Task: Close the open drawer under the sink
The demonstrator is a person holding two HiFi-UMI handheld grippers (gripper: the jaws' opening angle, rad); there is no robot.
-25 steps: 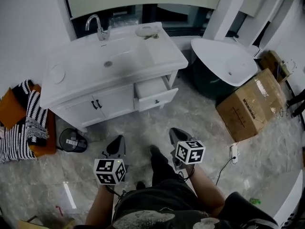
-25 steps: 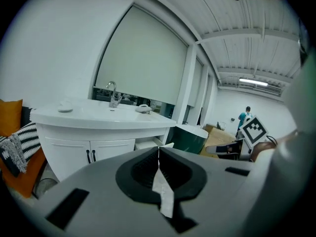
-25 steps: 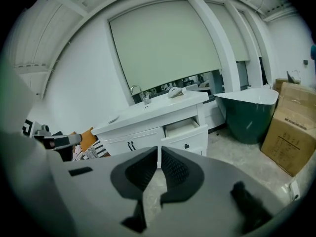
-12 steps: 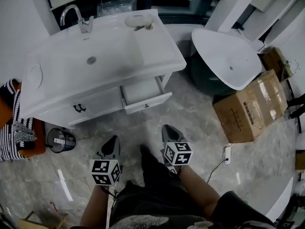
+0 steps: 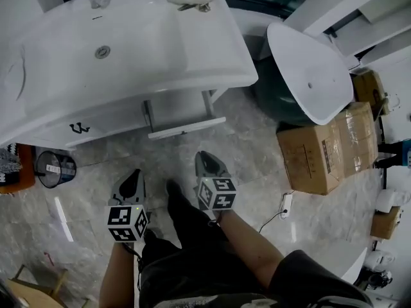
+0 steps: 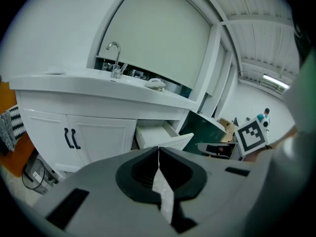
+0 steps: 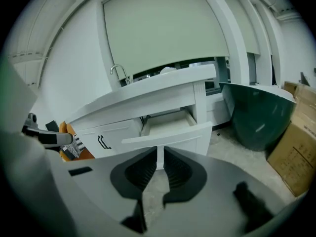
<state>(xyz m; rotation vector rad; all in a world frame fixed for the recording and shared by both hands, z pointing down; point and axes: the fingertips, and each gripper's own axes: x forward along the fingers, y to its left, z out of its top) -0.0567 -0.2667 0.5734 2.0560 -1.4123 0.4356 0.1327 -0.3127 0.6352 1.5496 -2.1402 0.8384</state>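
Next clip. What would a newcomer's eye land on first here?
The white vanity fills the head view's upper left, with one drawer pulled out under its right end. On the floor to its right are a big oval basin and a cardboard box. Low in the middle, the left gripper and right gripper are shut and empty, short of the drawer.

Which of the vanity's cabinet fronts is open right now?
The drawer at the right end: it juts out, showing its inside. The two doors with black handles left of it sit flush.
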